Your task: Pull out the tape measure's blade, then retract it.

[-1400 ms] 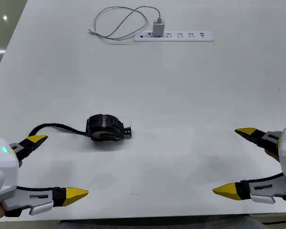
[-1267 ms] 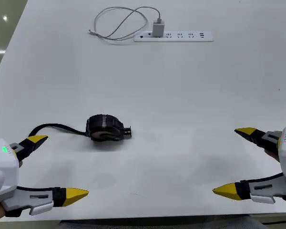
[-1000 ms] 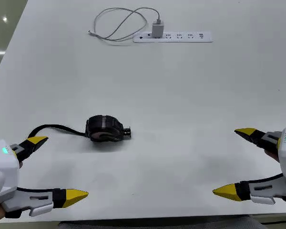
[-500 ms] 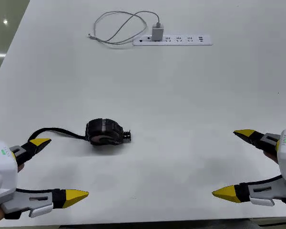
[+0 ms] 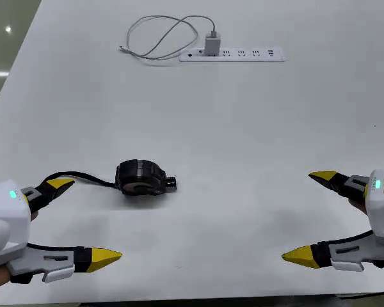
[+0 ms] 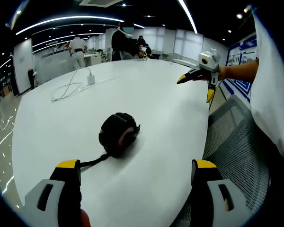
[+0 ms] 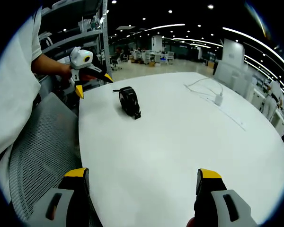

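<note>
Near the left side of the table [image 5: 243, 128] the tape measure [image 5: 141, 178] lies on its side, blade wound in, its hook [image 5: 172, 185] pointing right and a black strap [image 5: 83, 176] trailing left toward the left gripper [image 5: 93, 219]. Both claws stand wide open with nothing in them. The left one is just near and left of the tape measure, and the right gripper [image 5: 301, 216] is well apart at the near right. By the look of it no step has begun: this is the approach before the first pull. The next move likely calls for the left claw to close on the tape measure and steady it. The right one would then cross the table, pinch the small hook lying low on the surface, and draw it straight out to the right. The head view gives the layout and a power strip [image 5: 233, 54] with a cable [image 5: 160, 38] at the far edge. The left gripper view shows the strap running back toward one of its own jaws. The right gripper view shows the hook end facing it and a mesh chair [image 7: 38, 142] off the table's edge.
</note>
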Tool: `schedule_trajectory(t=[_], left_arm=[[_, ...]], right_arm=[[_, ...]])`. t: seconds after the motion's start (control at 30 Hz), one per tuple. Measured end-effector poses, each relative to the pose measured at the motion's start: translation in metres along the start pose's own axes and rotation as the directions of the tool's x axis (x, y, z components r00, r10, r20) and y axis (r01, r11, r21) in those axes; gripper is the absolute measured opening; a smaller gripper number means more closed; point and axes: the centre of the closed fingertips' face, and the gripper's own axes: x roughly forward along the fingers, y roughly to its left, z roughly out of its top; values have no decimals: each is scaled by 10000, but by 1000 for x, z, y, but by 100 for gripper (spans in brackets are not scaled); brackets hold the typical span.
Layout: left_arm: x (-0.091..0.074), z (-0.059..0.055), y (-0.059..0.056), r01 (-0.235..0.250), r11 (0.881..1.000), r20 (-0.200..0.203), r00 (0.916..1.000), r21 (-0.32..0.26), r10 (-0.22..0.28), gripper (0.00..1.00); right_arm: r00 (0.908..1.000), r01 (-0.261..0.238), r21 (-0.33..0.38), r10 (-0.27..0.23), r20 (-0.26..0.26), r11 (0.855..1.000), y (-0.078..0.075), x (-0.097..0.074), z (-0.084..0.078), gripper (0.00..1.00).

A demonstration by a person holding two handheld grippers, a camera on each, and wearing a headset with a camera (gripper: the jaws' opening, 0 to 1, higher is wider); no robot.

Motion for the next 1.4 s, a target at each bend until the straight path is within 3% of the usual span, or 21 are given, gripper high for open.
schedule_trajectory(t=[0.27,0.63,1.03,1.4], left_arm=[[11,8,5,381,9982,-171,9992,455,-374,94],[22,15,14,564,9947,-456,9976,862,-526,93],[36,15,24,806,9869,-1051,9923,1400,-661,82],[46,14,32,1131,9793,-1590,9835,1677,-864,62]], right_arm=[[9999,-158,-157,159,38,9998,-4,5,8,92],[9989,-455,-604,449,-104,9971,-10,16,17,91],[9959,-878,-1064,848,-329,9904,-20,26,27,90],[9929,-1162,-1287,1118,-406,9849,-23,35,32,88]])
